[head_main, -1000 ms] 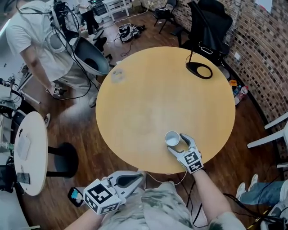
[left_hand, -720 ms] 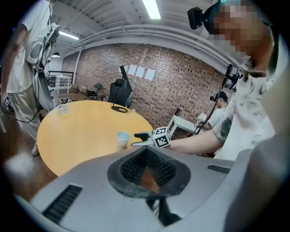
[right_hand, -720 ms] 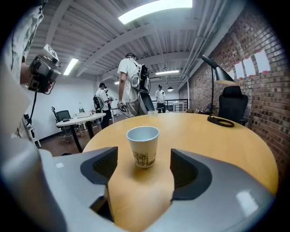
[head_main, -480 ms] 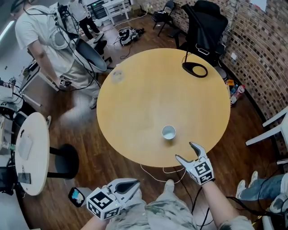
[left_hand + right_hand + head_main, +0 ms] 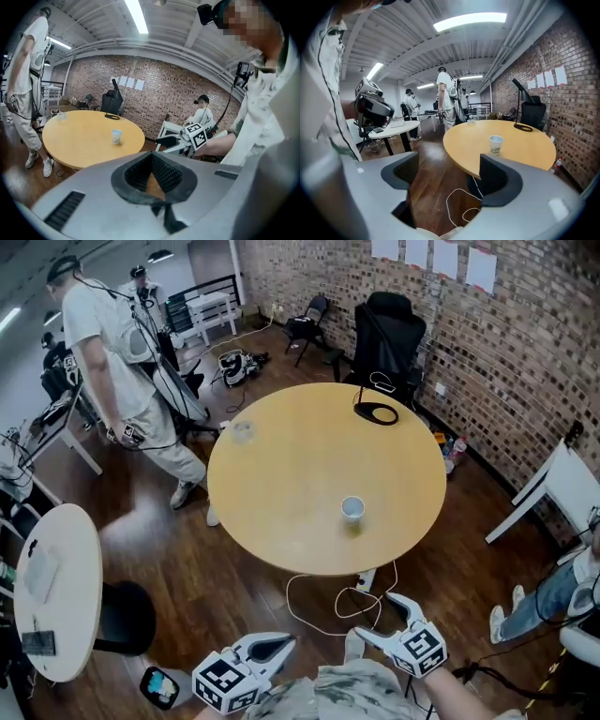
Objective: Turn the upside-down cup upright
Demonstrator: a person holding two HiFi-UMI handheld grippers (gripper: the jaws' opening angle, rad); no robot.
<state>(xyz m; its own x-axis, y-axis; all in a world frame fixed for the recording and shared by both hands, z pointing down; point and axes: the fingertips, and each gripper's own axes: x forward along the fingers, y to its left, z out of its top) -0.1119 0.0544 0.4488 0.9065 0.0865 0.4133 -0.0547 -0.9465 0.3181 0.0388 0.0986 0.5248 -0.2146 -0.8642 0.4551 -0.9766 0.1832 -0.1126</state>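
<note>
A white paper cup (image 5: 352,509) stands upright, mouth up, on the round wooden table (image 5: 281,465), near its front edge. It also shows in the left gripper view (image 5: 116,136) and the right gripper view (image 5: 496,144). My right gripper (image 5: 377,618) is well back from the table, over the floor; its jaws are opening and nothing is between them (image 5: 447,173). My left gripper (image 5: 277,645) hangs low at the bottom left, far from the cup. Its jaws are shut on nothing (image 5: 152,176).
A black ring-shaped lamp base (image 5: 375,413) and a clear glass (image 5: 243,430) sit on the table's far side. A person (image 5: 122,362) stands at the left. A white cable (image 5: 328,601) lies on the floor. A small white table (image 5: 47,587) and a white chair (image 5: 553,484) flank the table.
My right gripper let go of the cup, pulled back off the table and opened wider. The cup stays upright. The head view backed away; the left gripper stayed low and shut.
</note>
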